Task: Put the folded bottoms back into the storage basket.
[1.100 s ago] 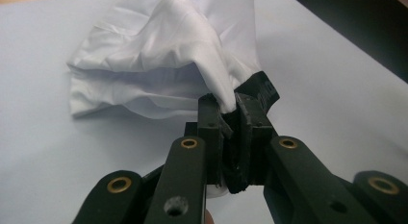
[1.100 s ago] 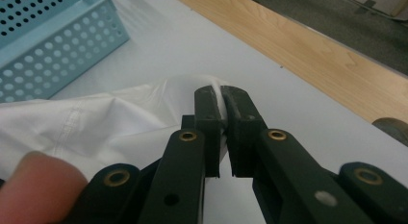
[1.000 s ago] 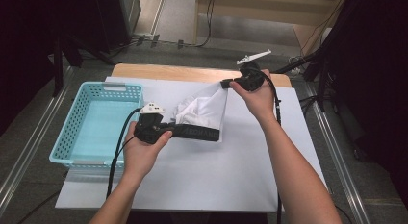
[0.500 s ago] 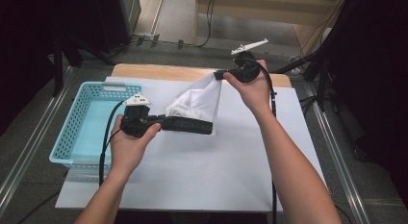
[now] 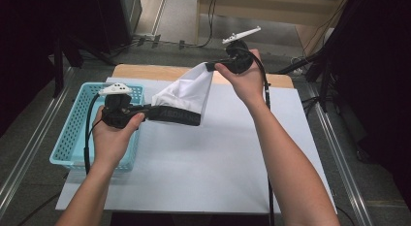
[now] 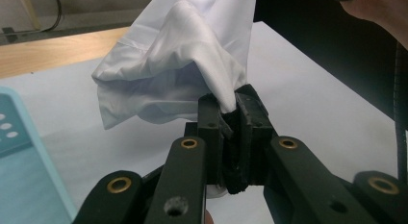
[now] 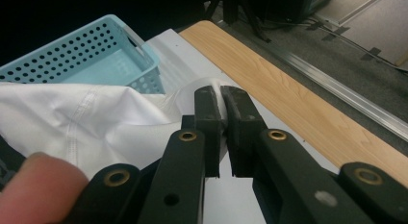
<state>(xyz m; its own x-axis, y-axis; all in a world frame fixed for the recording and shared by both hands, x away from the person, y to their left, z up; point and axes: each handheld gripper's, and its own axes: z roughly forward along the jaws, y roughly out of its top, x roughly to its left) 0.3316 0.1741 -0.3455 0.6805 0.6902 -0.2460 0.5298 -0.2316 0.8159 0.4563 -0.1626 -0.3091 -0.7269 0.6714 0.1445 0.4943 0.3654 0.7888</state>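
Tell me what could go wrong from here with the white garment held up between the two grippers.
The right gripper pinches just a thin edge of the white garment, so that corner might slip out. The left gripper clamps a bunched fold by the black waistband, which could pull loose. The hanging cloth may snag the blue basket.

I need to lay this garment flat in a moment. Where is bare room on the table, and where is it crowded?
The white sheet lies bare between the forearms and toward its right edge. The left side is crowded by the blue basket. The white garment hangs between the left gripper and right gripper.
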